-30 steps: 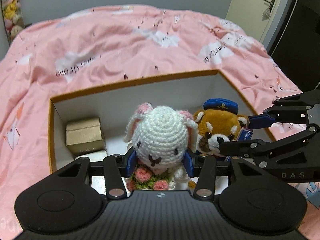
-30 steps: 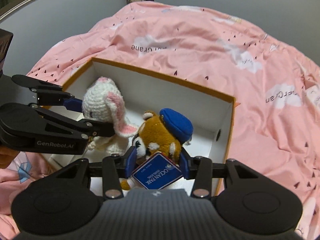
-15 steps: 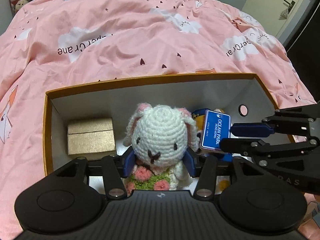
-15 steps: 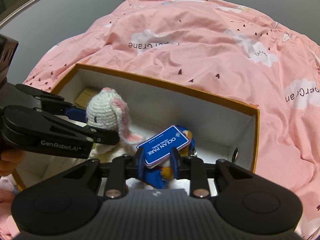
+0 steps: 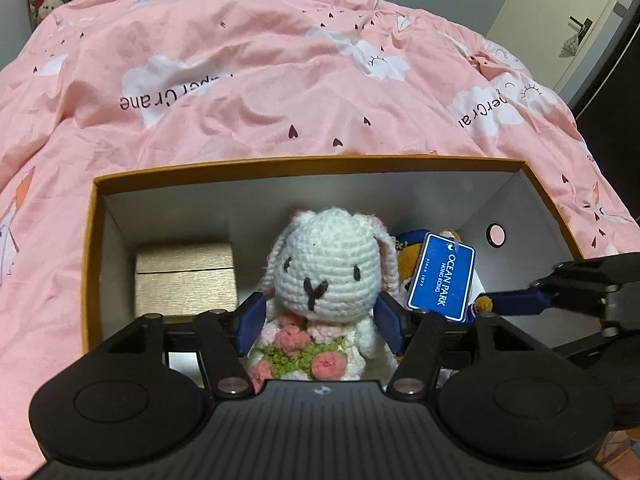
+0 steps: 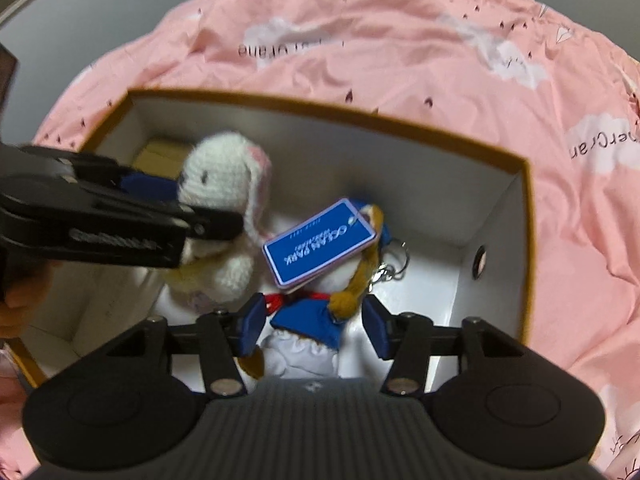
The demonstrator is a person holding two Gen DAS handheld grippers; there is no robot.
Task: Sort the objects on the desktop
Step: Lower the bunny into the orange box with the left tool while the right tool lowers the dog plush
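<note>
Crochet rabbit (image 5: 328, 264) seen upright inside box (image 5: 280, 162), between left gripper (image 5: 320, 326) jaws, just opened wide, pads apparently clear. Bear keychain (image 6: 320, 312) lain on box floor between right gripper (image 6: 316, 326) jaws, likewise just opened, released.

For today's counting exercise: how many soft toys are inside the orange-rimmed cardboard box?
2. The white crocheted rabbit sits mid-box beside the gold carton; the brown plush bear in blue sailor clothes lies to its right. Others may be hidden.

Fuzzy crocheted-yarn rabbit (image 5: 328, 264), glossy tag (image 5: 440, 276)
</note>
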